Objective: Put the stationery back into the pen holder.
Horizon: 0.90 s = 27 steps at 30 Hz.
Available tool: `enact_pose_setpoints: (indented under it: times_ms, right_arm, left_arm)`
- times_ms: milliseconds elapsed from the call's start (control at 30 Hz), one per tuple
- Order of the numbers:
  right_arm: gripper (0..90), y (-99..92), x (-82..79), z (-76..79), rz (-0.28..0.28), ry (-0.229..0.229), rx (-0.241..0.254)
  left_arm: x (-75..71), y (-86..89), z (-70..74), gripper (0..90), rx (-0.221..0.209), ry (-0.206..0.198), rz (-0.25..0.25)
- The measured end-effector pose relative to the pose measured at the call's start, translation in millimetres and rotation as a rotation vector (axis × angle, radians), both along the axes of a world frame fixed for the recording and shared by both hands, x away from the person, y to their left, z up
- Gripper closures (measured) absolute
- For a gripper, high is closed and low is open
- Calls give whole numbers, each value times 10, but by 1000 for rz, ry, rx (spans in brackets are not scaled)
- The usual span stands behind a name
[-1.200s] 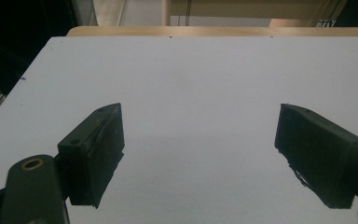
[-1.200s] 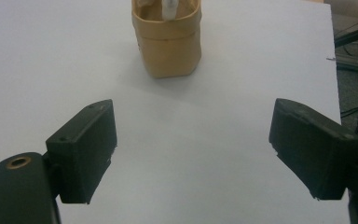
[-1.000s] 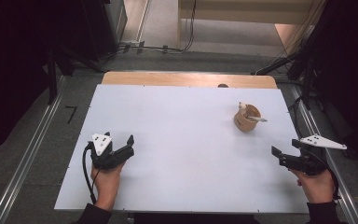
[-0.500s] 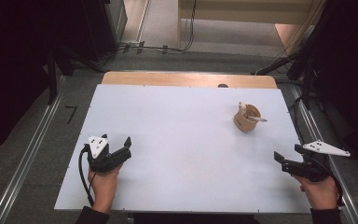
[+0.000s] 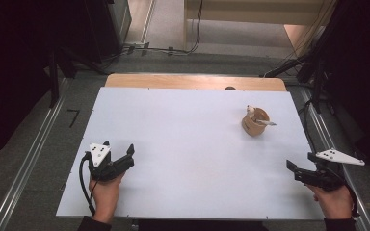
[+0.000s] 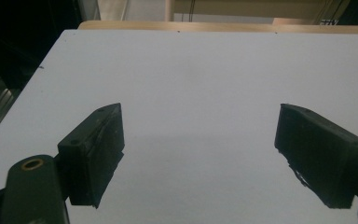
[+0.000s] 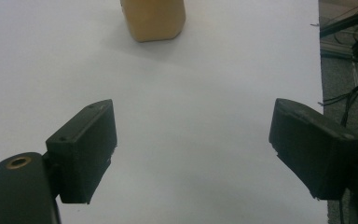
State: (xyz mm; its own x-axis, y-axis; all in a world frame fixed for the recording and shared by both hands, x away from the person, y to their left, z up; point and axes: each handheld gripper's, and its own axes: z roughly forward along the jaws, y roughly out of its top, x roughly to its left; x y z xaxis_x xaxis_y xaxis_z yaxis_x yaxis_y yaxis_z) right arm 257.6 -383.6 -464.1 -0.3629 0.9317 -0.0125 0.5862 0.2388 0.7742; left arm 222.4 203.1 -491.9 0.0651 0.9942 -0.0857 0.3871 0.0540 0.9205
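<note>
The wooden cup (image 5: 256,122) is standing upright on the white table (image 5: 183,144), far on the right side, with a pale utensil (image 5: 262,121) lying across its mouth and poking out past the rim. It is looking like turned wood: probably light, stiff, and not fragile, with a smooth side that could be slipping a little under hard pads. The faceted lower wall, seen in the right gripper view (image 7: 153,18), is offering the best hold; gripping across the body below the rim is likely keeping it from tipping, while the loose utensil is likely shifting if the cup is being tilted.

From the right gripper (image 7: 191,144), the cup is sitting ahead and slightly toward its left jaw, well apart, with bare table lying between. The right gripper (image 5: 299,172) is hovering near the table's right edge, its jaws spread wide and holding nothing.

The left gripper (image 6: 200,149) is facing open table, with the cup lying well off to its right and farther ahead. In the high view the left gripper (image 5: 125,159) is resting near the front left, its jaws likewise standing wide apart and empty.
</note>
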Motion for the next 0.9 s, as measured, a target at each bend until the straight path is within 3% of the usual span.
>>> enact_pose_setpoints:
  times_ms: [533, 767, 900]
  right_arm:
    - [135, 0, 56, -122, 10, 17, -19]
    - [135, -18, 110, -228, -5, 24, -22]
    - [135, 13, 167, -323, -6, 27, -52]
  left_arm:
    - [-82, 35, -87, 162, 27, 43, -10]
    - [-34, 47, -158, 157, 60, 92, -16]
    - [-3, 41, -193, 155, 83, 115, -16]
